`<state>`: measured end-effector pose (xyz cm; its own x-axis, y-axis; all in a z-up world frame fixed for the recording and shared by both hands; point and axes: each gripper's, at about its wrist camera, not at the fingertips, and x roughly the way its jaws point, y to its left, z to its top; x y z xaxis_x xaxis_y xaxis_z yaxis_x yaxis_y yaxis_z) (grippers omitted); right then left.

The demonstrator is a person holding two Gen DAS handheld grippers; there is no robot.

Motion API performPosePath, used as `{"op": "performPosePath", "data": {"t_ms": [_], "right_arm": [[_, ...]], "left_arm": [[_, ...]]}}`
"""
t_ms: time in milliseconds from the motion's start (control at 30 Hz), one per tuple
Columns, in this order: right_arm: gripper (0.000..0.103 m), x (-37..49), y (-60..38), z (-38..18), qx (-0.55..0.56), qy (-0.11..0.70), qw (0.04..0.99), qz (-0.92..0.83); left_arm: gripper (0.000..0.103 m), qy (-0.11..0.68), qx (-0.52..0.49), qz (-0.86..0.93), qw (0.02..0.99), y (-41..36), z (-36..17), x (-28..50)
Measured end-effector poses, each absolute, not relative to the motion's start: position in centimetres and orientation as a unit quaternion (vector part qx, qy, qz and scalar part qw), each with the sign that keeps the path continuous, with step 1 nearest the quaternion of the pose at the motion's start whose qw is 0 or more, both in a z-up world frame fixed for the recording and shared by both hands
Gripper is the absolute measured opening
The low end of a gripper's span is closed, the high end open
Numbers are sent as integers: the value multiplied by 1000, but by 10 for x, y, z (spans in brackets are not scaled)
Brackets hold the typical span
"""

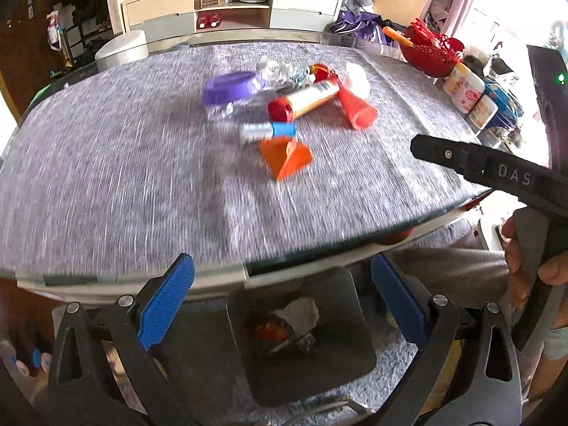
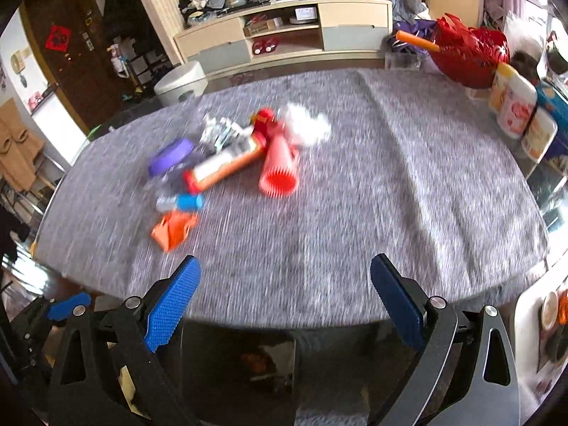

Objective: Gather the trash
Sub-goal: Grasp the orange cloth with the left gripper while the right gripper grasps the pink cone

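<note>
A pile of trash lies mid-table on the grey cloth: an orange folded carton (image 1: 285,158) (image 2: 174,230), a blue-capped tube (image 1: 268,131) (image 2: 181,202), a long red-capped tube (image 1: 305,101) (image 2: 223,168), a red ribbed cup on its side (image 1: 355,106) (image 2: 278,168), a purple lid (image 1: 227,87) (image 2: 170,154), crumpled foil (image 1: 275,71) (image 2: 222,131) and white tissue (image 1: 356,76) (image 2: 307,126). My left gripper (image 1: 282,294) is open and empty, over a dark bin (image 1: 340,365) (image 2: 198,355) below the table's near edge, holding some trash. My right gripper (image 2: 284,291) is open and empty at the near edge; its body shows in the left wrist view (image 1: 497,170).
A red basket (image 1: 431,51) (image 2: 468,49) and several jars (image 1: 465,87) (image 2: 518,110) stand at the table's right side. A white stool (image 1: 120,49) (image 2: 181,83) and a TV cabinet (image 1: 230,10) (image 2: 284,32) are beyond the far edge.
</note>
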<state>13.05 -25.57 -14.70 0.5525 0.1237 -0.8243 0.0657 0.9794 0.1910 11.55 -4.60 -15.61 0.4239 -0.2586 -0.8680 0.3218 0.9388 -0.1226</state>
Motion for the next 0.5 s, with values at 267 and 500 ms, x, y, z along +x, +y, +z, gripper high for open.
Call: {"op": "performPosePath", "data": {"t_ms": [267, 500], "right_arm": [[97, 182, -259, -156, 104, 483, 869, 19], [95, 212, -256, -173, 95, 486, 868, 20]], "left_arm": [[86, 508, 51, -173, 842, -74, -160, 161], [79, 521, 53, -171, 835, -86, -181, 190]]}}
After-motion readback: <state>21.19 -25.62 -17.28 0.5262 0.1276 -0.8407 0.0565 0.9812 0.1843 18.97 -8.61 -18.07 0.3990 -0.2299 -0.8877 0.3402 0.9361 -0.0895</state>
